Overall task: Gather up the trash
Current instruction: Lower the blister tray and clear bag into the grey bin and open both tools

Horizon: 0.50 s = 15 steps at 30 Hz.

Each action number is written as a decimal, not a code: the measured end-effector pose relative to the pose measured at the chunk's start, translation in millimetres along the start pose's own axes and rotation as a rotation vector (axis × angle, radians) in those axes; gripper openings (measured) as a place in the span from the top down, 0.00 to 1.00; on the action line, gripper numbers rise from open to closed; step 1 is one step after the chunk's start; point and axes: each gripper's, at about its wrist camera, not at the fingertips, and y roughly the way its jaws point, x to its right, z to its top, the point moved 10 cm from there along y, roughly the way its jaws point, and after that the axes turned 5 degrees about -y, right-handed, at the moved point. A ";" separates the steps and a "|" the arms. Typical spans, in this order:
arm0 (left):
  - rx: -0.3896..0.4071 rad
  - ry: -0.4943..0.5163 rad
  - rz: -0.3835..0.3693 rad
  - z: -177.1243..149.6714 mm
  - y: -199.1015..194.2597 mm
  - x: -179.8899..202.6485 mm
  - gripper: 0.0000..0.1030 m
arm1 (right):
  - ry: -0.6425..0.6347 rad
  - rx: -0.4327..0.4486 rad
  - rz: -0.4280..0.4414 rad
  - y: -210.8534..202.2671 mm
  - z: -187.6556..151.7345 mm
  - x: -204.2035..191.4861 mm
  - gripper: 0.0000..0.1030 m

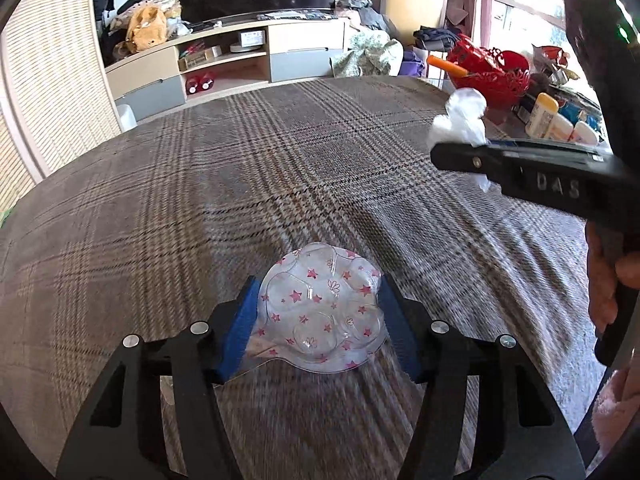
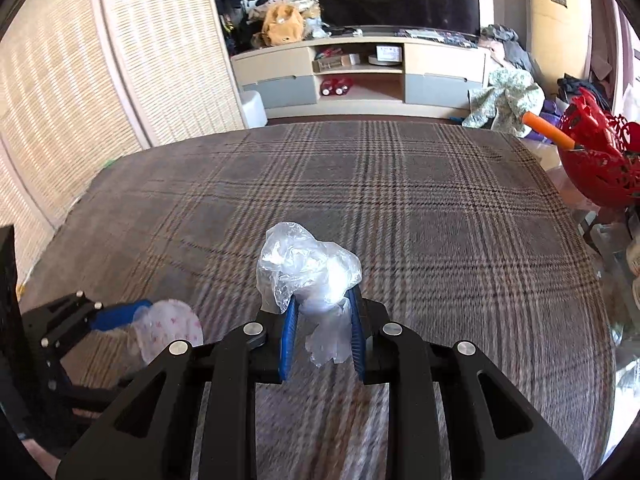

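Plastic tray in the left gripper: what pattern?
Clear plastic tray printed with pink stars; best in the left wrist view.

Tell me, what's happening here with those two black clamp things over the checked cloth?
A person is picking up trash with a handheld gripper in each hand. The left gripper is shut on a clear plastic tray printed with pink stars. The right gripper is shut on a crumpled clear plastic bag. Both pieces are held above the plaid cloth; no bin shows in either view.

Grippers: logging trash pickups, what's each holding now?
Left gripper: shut on star-printed plastic tray.
Right gripper: shut on crumpled clear plastic bag.
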 end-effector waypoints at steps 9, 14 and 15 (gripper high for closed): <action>0.043 -0.025 0.019 -25.1 -61.7 1.2 0.45 | -0.009 0.053 0.035 -57.4 -20.9 -31.6 0.77; 0.072 -0.031 0.010 -48.0 -98.5 11.5 0.45 | -0.005 0.076 0.051 -86.6 -38.8 -45.3 0.77; 0.075 -0.033 0.006 -52.0 -104.4 13.5 0.45 | -0.007 0.080 0.054 -93.7 -45.0 -49.3 0.77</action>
